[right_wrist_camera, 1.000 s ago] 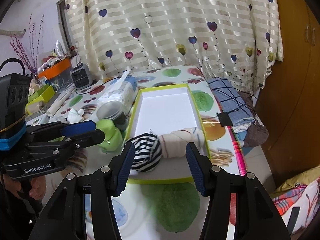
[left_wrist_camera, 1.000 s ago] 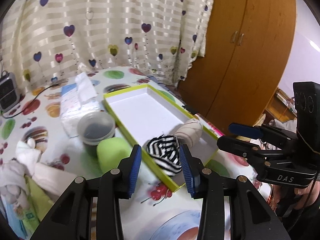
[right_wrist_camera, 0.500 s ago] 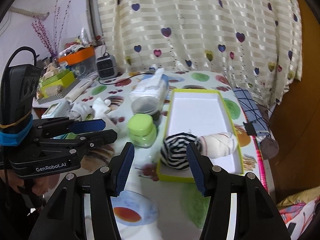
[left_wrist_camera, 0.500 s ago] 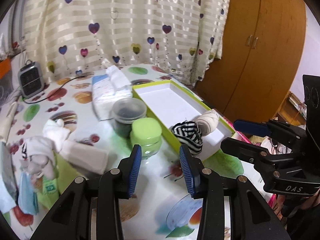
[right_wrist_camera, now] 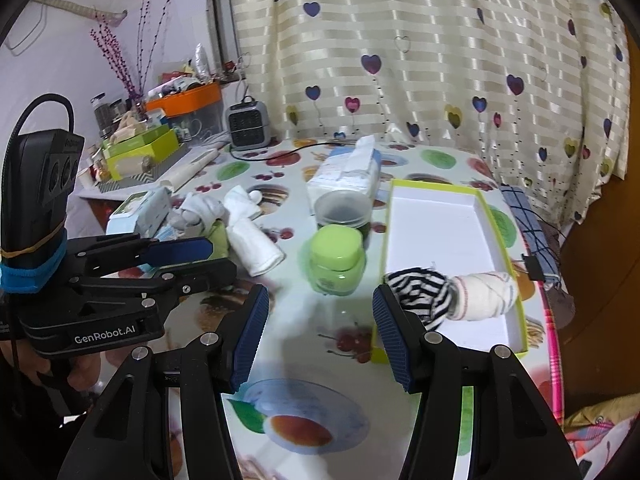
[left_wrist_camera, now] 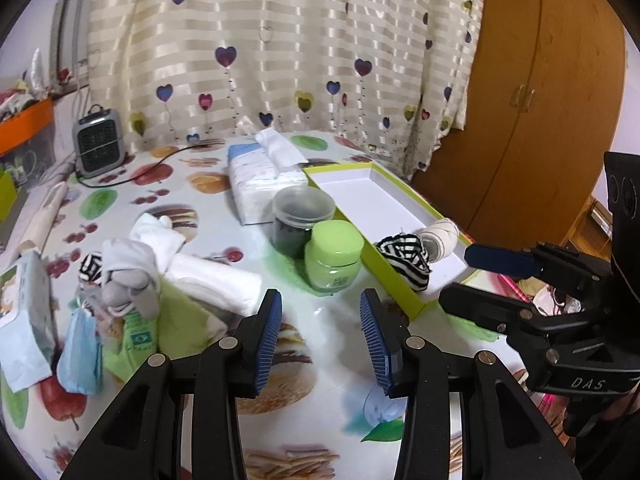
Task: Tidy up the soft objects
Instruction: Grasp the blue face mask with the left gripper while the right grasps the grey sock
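Hovering claws: left claw (left_wrist_camera: 320,334) and right claw (right_wrist_camera: 316,338) both hang above the counter (right_wrist_camera: 304,344), jaws apart, nothing between them; the left jaws have just been opening.
Nearest jar: a green jar (left_wrist_camera: 334,254) stands just ahead of both claws, touching a dark tub (left_wrist_camera: 303,216) behind it.
Box: a yellow-edged box (right_wrist_camera: 436,224) lies to the right, mostly bare inside.
Sorted so far: a striped sock (right_wrist_camera: 420,290) and a cream roll (right_wrist_camera: 486,294) sit touching at the box's near end.
Still loose: to the left, a white roll (left_wrist_camera: 212,280) lies on a green cloth (left_wrist_camera: 176,328), with a bunched heap of white and grey socks (left_wrist_camera: 128,270) just behind.
Handling: the loose pieces look light, limp and compressible, unlikely to slip or break.
Grip: take the white roll across its thick middle, so it stays rolled.
Farther back: a tissue pack (left_wrist_camera: 262,176), then a small heater (left_wrist_camera: 97,146) by the curtain (left_wrist_camera: 280,48).
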### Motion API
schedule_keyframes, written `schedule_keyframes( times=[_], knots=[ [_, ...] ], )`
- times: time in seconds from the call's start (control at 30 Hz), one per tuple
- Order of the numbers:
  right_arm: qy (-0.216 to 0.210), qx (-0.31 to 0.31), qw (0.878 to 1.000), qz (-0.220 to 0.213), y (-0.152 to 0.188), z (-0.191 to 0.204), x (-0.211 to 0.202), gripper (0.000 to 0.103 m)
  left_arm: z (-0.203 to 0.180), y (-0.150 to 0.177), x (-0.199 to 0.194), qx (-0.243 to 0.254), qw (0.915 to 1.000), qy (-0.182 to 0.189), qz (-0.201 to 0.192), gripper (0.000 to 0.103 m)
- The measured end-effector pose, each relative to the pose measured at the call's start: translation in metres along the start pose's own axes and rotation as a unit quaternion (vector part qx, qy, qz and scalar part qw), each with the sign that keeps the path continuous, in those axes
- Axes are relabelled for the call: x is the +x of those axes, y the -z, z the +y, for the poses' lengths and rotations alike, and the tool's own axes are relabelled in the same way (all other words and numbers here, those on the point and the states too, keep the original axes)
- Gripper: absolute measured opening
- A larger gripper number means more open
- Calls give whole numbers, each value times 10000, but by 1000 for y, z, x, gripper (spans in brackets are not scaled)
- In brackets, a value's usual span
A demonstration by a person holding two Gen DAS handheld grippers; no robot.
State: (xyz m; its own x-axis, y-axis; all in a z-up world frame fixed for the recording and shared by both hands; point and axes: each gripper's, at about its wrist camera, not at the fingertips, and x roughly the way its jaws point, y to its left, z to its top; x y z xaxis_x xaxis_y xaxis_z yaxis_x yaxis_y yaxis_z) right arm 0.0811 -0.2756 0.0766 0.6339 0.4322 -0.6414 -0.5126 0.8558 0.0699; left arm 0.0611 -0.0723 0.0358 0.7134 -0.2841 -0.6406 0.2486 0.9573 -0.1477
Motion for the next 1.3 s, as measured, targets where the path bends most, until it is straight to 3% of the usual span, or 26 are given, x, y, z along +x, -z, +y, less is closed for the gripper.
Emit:
schedule_keyframes(
  times=[0.67, 1.07, 1.3],
  knots=[
    [-601, -310, 9976, 176, -1, 38, 29, 55, 60, 30, -16, -634, 9968, -477, -47, 40],
    [-963, -545, 9929, 439, -10, 66, 59, 55, 117, 42, -29, -1064, 9879, -1124, -66, 40],
    [-1244, -650, 9888, 513, -22, 84, 84, 55, 137, 43, -26, -1148, 9848, -1301, -29, 40]
  ],
)
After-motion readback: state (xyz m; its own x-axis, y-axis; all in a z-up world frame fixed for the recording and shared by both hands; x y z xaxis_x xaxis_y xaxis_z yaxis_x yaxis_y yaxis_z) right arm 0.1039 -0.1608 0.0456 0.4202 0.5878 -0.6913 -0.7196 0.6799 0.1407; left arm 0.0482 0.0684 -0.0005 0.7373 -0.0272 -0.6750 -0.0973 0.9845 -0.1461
